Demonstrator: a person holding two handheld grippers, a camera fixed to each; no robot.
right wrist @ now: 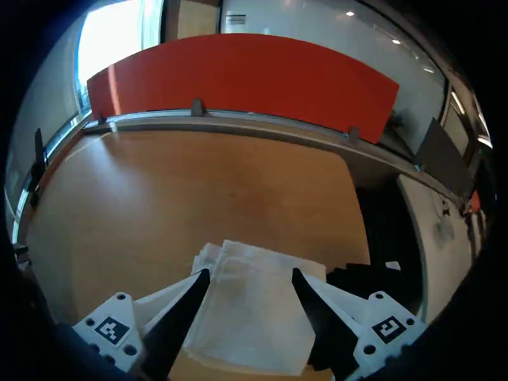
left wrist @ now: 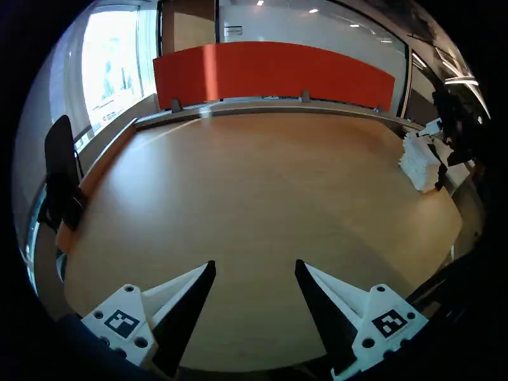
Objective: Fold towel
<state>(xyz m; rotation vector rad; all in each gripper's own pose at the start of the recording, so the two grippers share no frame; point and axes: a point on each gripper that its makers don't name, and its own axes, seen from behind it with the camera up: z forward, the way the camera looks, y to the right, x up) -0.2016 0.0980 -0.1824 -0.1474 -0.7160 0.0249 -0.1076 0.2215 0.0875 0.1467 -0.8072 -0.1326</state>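
A stack of folded white towels (right wrist: 254, 305) lies on the wooden table (right wrist: 159, 197), near its right edge. In the right gripper view my right gripper (right wrist: 249, 274) is open just above the stack, its fingers standing over the stack's left and right sides with nothing held. The left gripper view shows my left gripper (left wrist: 254, 273) open over bare table (left wrist: 254, 184), nothing between its fingers. The same towel stack (left wrist: 420, 162) appears there at the far right, with the right gripper (left wrist: 447, 136) and a dark sleeve over it.
An orange partition (left wrist: 273, 70) runs along the table's far edge. A black chair (left wrist: 60, 171) stands at the left side by the window. Right of the towels is a dark gap (right wrist: 381, 235), then a white desk (right wrist: 438, 247).
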